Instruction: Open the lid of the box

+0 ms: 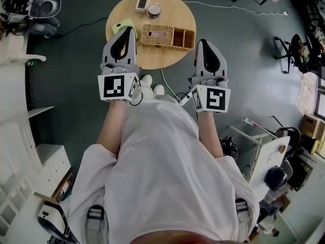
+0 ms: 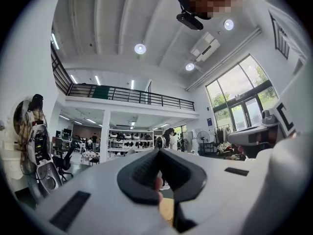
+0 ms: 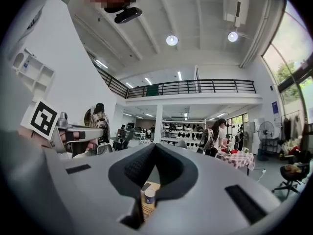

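In the head view a woven wicker box (image 1: pixel 158 35) with its lid down lies on a round wooden table (image 1: pixel 175 14), ahead of both grippers. An open wicker compartment section (image 1: pixel 184 38) adjoins it on the right. My left gripper (image 1: pixel 132 30) is held in the air, its tip over the table's near left edge just left of the box, jaws shut on nothing. My right gripper (image 1: pixel 201 42) hovers off the table's right edge, also shut and empty. Both gripper views look out across the hall; the left gripper (image 2: pixel 157 152) and right gripper (image 3: pixel 155 147) show their tips touching.
Also on the table are a green object (image 1: pixel 123 26), a small white device (image 1: pixel 142 2) and a cup (image 1: pixel 154 10). A white cable (image 1: pixel 231 7) runs over the grey floor. White shelving (image 1: pixel 15 100) stands at the left and an office chair (image 1: pixel 294 50) at the right.
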